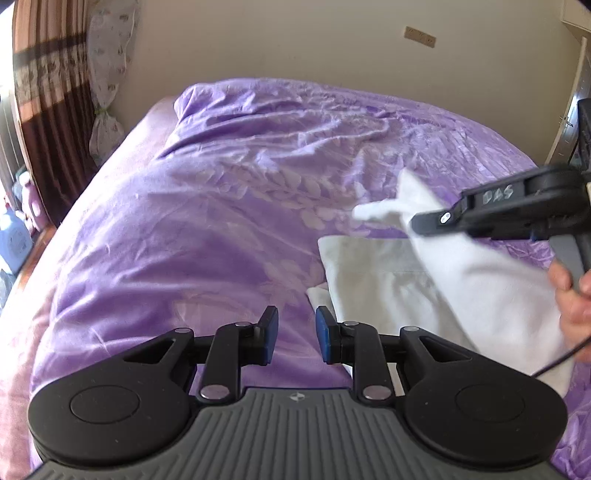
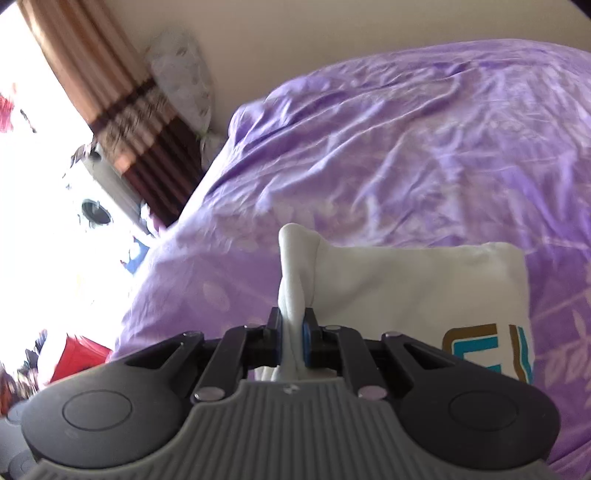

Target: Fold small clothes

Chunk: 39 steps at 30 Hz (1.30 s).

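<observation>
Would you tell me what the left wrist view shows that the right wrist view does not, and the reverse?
Only the left wrist view shows the left gripper, open and empty, the hand holding the right gripper, and a wall outlet. Only the right wrist view shows the printed logo on the white garment and the bright window. Both show the garment, purple bedspread and striped curtain.

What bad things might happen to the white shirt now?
1. The right gripper pinches only a thin bunched edge of the white shirt, so the cloth might slip out.
2. The left gripper is open and holds nothing, so the rest of the shirt could sag or drag across the purple bedspread and crumple instead of folding neatly.
</observation>
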{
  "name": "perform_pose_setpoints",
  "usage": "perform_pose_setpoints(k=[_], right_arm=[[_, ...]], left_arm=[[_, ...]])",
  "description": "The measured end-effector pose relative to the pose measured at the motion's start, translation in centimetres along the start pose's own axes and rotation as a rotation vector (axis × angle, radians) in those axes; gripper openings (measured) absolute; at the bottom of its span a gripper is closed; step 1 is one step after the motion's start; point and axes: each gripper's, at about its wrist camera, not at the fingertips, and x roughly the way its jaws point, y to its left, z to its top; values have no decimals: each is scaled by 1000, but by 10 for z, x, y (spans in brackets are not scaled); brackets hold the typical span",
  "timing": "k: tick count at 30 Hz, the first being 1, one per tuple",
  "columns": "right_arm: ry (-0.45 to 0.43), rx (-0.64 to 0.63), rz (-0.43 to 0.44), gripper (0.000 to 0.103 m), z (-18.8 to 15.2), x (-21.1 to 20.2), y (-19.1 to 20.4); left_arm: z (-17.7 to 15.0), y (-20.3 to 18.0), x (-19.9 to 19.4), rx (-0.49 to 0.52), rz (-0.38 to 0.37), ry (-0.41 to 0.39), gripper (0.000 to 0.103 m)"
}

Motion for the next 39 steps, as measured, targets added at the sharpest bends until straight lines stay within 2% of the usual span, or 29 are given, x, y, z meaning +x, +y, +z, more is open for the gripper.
perform_pose_setpoints(k=[5, 8, 11, 13, 17, 19, 22, 23, 24, 25, 28, 32, 34, 35, 38, 39], right_arm=[[129, 5, 3, 6, -23, 46, 12], [173, -21, -10, 7, -34, 61, 20], [184, 13, 9, 13, -30, 56, 18], [191, 35, 47, 15, -24, 42, 18], [148, -47, 84, 23, -22, -8, 23], [136, -50, 91, 23, -25, -32, 13], [118, -51, 81, 24, -37, -68, -12], [111, -62, 71, 25, -43, -79, -21], [104, -79, 59, 28, -51, -89, -29], [99, -95, 46, 32, -59, -99, -38], [74, -139, 13, 34, -91, -127, -67], [60, -133, -18, 41, -141, -145, -105], [68, -108, -12, 41, -161, -145, -120], [74, -104, -8, 41, -171, -144, -124], [89, -136, -19, 42, -193, -134, -123], [94, -153, -27, 42, -198, -129, -121]], left_arm=[[-2, 0, 5, -24, -2, 28, 28], [-2, -2, 3, -13, 13, 43, 28], [-2, -5, -4, -9, 24, 60, 28], [-2, -7, -11, -18, 15, 68, 28], [-3, -12, -30, -59, -20, 81, 28], [-7, -17, -39, -89, -57, 88, 33], [-15, -24, -47, -134, -122, 125, 52], [-19, -26, -47, -148, -138, 141, 59], [-23, -28, -47, -156, -146, 158, 61], [-28, -30, -46, -159, -146, 177, 61], [-42, -32, -36, -170, -116, 234, 62], [-63, -23, -19, -287, -152, 309, 61], [-69, -22, -12, -310, -166, 317, 57], [-71, -22, -12, -317, -166, 310, 42], [-70, -25, -17, -329, -159, 265, 22], [-67, -28, -21, -317, -169, 246, 19]])
